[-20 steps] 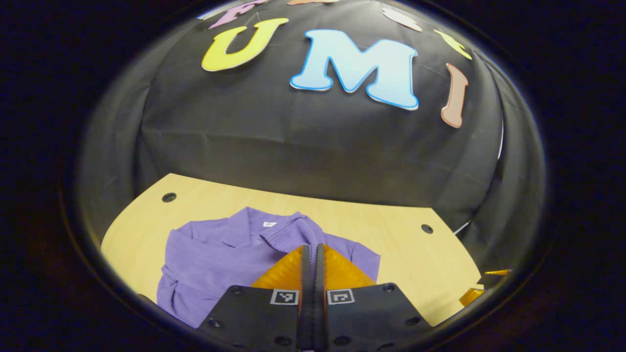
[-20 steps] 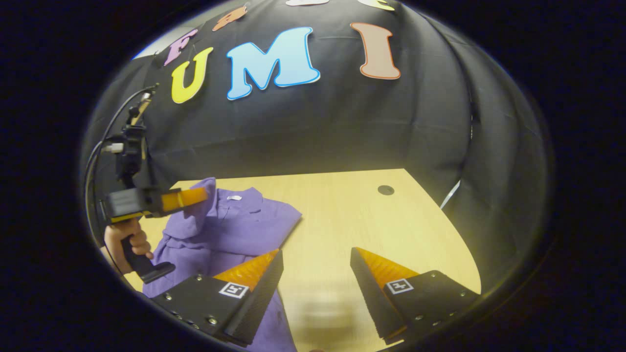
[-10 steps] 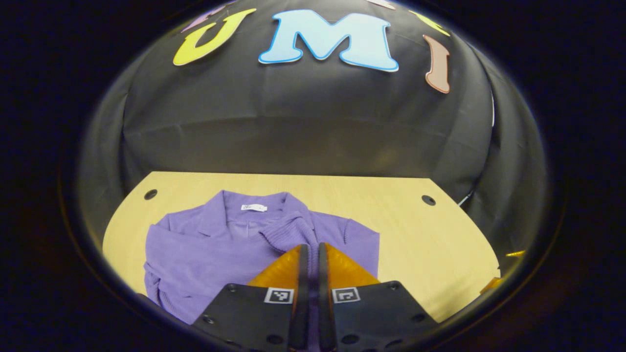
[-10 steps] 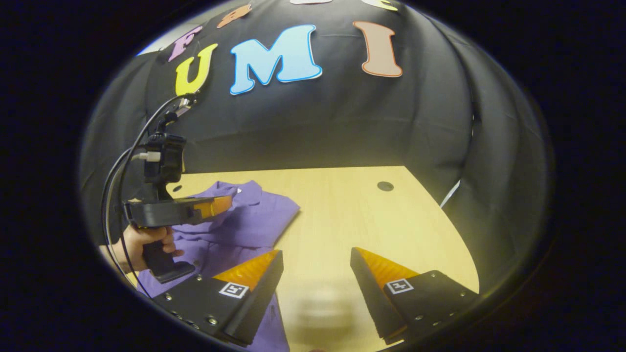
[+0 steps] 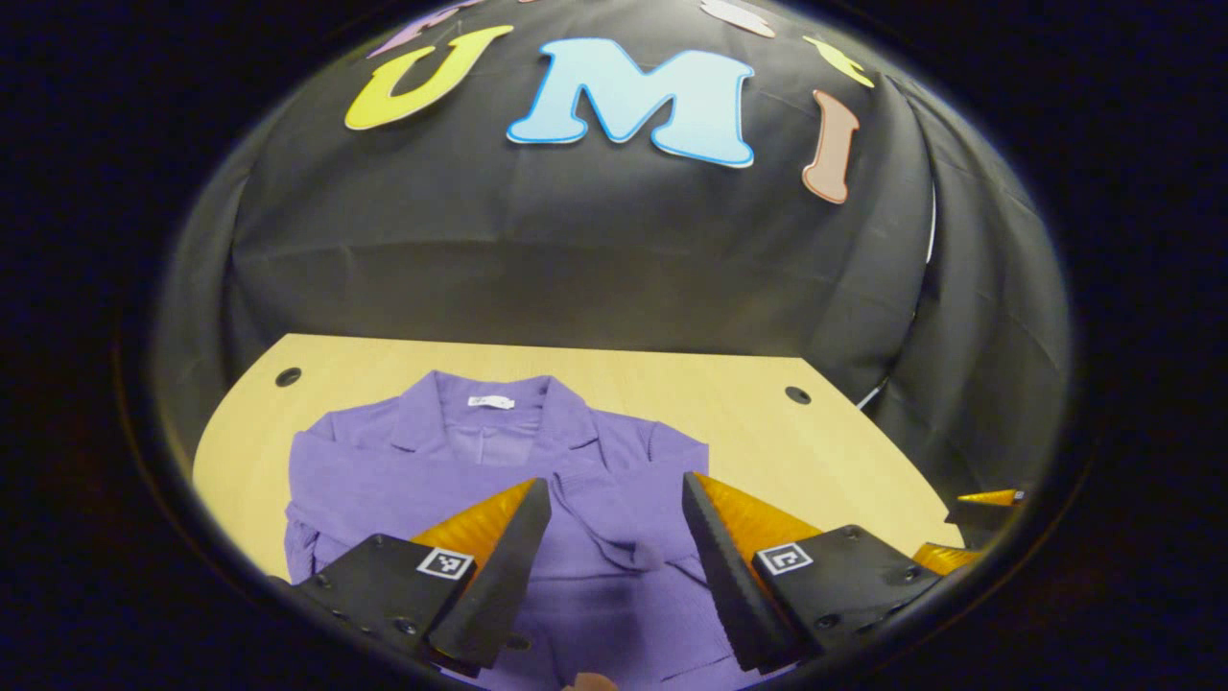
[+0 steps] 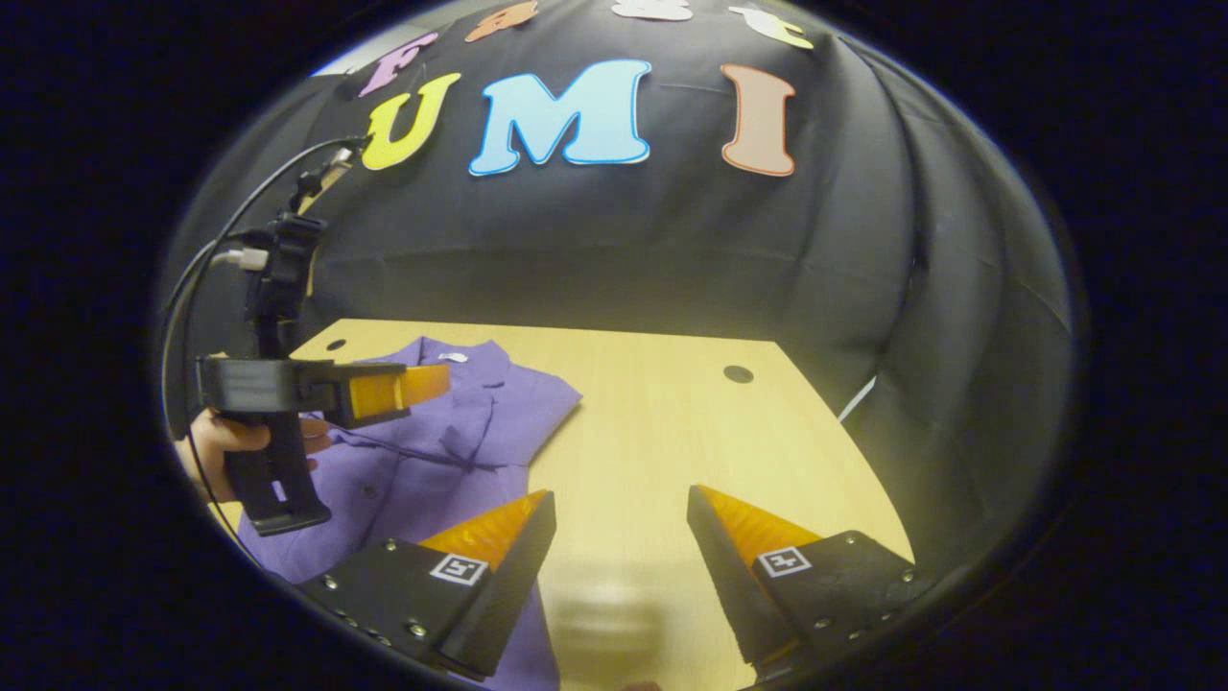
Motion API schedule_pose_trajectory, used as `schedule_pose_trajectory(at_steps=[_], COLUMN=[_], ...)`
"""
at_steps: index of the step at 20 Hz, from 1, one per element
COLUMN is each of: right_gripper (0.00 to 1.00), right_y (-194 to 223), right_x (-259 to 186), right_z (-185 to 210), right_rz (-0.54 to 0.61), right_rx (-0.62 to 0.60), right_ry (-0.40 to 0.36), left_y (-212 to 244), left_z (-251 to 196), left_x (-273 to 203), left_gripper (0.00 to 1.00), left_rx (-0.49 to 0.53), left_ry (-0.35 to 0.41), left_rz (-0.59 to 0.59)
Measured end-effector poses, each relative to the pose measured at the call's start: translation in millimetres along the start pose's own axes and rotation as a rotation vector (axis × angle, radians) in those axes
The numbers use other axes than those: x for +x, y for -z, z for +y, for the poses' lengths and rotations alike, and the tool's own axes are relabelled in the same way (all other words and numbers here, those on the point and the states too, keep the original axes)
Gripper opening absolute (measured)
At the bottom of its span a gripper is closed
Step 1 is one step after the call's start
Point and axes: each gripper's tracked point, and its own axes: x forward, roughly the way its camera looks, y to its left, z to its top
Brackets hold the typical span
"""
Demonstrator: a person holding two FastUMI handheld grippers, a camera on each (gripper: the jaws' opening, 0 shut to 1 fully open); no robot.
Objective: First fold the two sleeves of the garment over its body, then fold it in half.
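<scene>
Black cloth (image 5: 576,259) is hanging behind the table (image 5: 748,422), falling in soft folds and wrapping round to the right side (image 6: 959,317). The light wooden tabletop (image 6: 652,422) is catching warm light, with small dark round holes (image 6: 738,373) showing near its far corners (image 5: 288,376).

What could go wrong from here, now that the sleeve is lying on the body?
1. The folded sleeve lies rumpled on the purple garment; it may slip or bunch during the half fold.
2. The open left claw hovers just above the cloth and could snag it while moving away.
3. The garment's near hem sits under the open right claw, close to the table edge, so grasping may drag it off.
</scene>
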Motion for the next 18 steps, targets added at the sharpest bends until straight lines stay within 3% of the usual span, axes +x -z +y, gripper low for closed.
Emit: schedule_pose_trajectory(at_steps=[8, 14, 18], right_gripper=[0.86, 0.86, 0.86], right_y=[34.8, 67.6, 107.7], right_x=[-41.7, -78.6, -94.1], right_z=[45.8, 70.4, 71.3], right_rz=[0.029, 0.037, 0.112], right_rx=[0.062, 0.076, 0.101], right_ry=[-0.01, 0.014, 0.037], left_y=[22.3, 94.1, 150.0], left_z=[64.3, 122.0, 167.0], left_x=[-124.2, -216.6, -271.6], left_gripper=[0.92, 0.92, 0.93], left_rx=[0.007, 0.004, -0.02], left_ry=[-0.046, -0.099, -0.144], left_rz=[-0.031, 0.032, 0.1])
